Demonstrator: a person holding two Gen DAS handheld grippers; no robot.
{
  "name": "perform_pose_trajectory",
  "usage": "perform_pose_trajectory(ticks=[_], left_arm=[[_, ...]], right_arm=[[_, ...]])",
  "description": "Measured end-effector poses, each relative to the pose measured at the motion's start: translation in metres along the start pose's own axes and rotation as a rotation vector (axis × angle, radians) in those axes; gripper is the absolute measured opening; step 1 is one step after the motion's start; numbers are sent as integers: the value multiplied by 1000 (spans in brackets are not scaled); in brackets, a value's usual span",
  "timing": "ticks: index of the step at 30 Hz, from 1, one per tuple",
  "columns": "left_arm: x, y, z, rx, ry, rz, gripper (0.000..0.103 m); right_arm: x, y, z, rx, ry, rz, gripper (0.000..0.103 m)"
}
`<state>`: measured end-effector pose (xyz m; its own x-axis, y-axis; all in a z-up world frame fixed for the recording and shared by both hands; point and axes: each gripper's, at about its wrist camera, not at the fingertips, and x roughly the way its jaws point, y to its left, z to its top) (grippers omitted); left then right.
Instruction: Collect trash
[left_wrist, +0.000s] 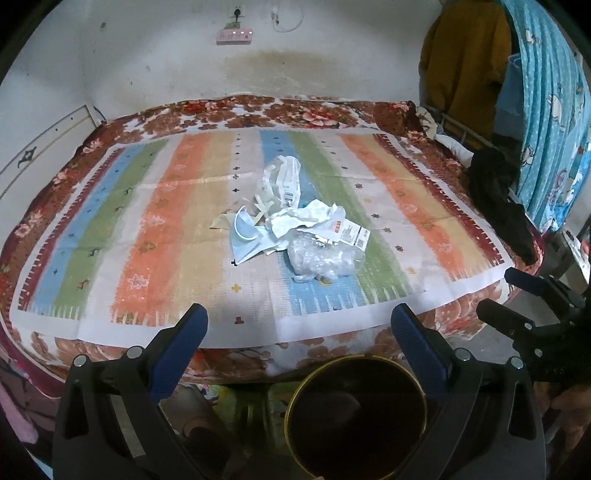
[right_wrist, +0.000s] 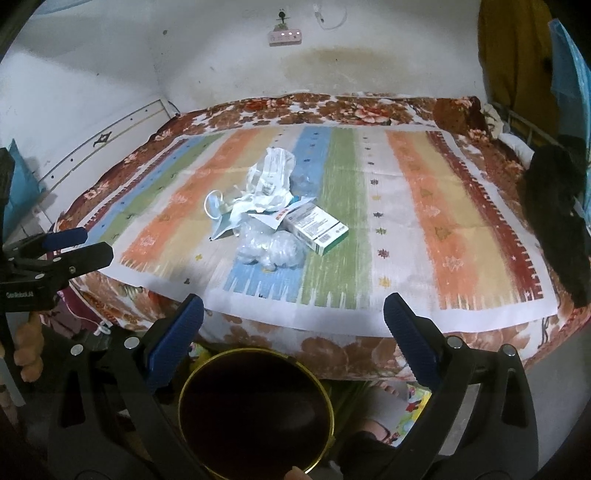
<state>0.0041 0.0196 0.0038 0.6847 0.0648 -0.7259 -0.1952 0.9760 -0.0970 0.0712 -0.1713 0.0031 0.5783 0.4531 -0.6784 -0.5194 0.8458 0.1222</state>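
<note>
A heap of trash (left_wrist: 295, 221) lies mid-mat on the striped mat (left_wrist: 110, 236); the left gripper (left_wrist: 299, 317) gapes wide at the near edge above a dark bin (left_wrist: 356, 417)

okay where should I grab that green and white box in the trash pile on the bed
Grip the green and white box across its two long sides near the free end that points away from the pile. Come from above: it lies flat on the striped mat, and that end looks uncovered.
</note>
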Motion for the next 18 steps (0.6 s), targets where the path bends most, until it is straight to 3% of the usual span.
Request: perform_pose_trajectory(ticks=[18], left_arm=[[1,9,6,-35,7,-22,97]], right_arm=[[2,3,4,9,0,20,93]])
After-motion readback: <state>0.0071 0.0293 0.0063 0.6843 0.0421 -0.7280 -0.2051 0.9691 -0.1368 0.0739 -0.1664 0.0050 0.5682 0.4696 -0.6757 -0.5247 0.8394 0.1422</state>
